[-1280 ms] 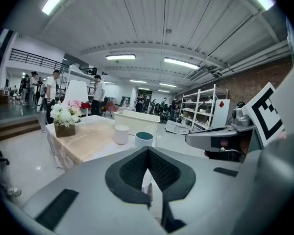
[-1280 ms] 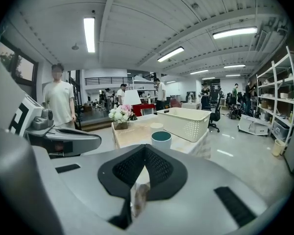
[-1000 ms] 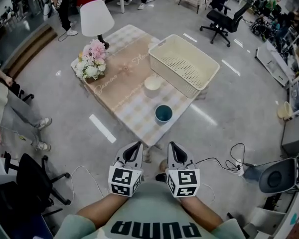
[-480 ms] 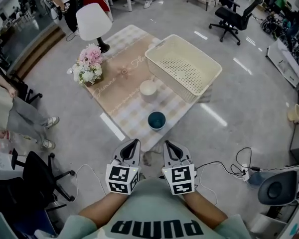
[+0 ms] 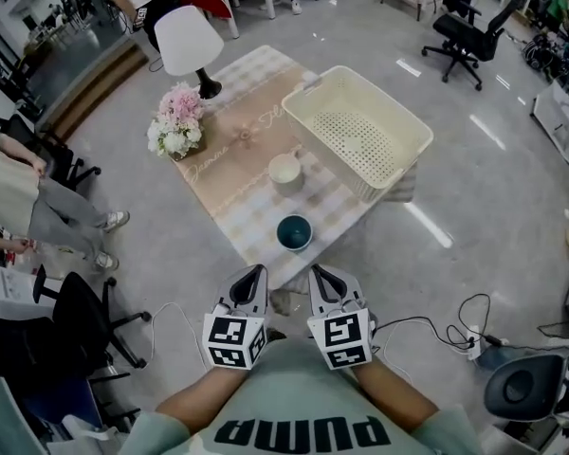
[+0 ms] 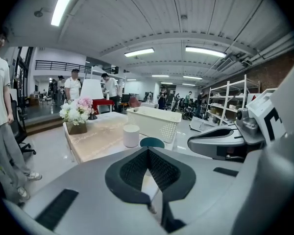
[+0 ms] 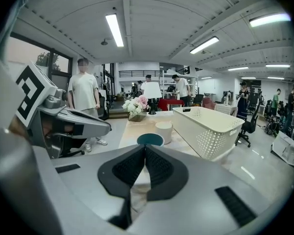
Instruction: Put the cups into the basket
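Teal cup (image 5: 294,232), white cup (image 5: 284,170) on table (image 5: 229,178) — ahead of left gripper (image 5: 256,273) and right gripper (image 5: 319,273), both closed, empty

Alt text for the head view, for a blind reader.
The left gripper and right gripper, both shut and empty, hover side by side short of a table holding a teal cup, white cup, empty cream basket, flowers and lamp.

Person wearing pale green short-sleeved T-shirt (image 5: 294,401) bearing black block lettering, left gripper (image 5: 255,273) and right gripper (image 5: 320,273) showing grey shells, black ribbed pads (image 6: 132,169), black-and-white marker cubes (image 5: 235,341)
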### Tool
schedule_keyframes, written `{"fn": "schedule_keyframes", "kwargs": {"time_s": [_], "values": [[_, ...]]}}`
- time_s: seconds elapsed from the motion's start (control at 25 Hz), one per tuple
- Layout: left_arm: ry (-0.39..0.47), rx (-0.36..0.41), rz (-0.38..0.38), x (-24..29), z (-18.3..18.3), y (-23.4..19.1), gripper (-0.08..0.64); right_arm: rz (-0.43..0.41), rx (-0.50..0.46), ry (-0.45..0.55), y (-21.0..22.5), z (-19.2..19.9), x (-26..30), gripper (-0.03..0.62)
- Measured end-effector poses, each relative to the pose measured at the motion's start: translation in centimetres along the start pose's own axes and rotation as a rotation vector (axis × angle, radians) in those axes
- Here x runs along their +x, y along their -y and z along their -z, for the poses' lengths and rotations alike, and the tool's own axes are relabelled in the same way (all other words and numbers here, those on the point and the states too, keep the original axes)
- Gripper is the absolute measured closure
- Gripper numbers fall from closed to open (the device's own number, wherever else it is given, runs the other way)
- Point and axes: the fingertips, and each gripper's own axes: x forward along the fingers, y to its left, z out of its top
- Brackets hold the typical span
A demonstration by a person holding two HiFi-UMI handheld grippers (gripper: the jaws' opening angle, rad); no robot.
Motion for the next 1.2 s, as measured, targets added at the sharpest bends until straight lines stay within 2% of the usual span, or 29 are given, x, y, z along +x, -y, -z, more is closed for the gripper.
{"fn": "schedule_keyframes", "kwargs": {"time_s": [0.24, 0.52, 0.64, 0.8, 1.2], "values": [[-0.008, -0.017, -0.043, 0.0, 0.2, -0.7, 0.560, -0.044, -0.006, -0.009, -0.1, 0.1, 0.5, 0.581], [-0.019, -0.035, -0.026, 2.1, 0.0, -2.1, 0.560, -0.033, -0.024, -0.019, 0.4, -0.5, 2.2, 0.569], [-0.020, -0.036, -0.005, 3.3, -0.8, -2.7, 0.560, -0.035, -0.011, -0.038, 0.6, -0.7, 3.1, 0.442], [-0.024, -0.027, 0.039, 5.0, -1.8, -3.0, 0.559, -0.040, -0.001, -0.043, 0.7, -1.5, 4.3, 0.364], [-0.039, -0.026, 0.101, 8.1, -2.4, -4.6, 0.560, -0.052, -0.018, -0.110, 0.4, -1.0, 7.6, 0.249]]}}
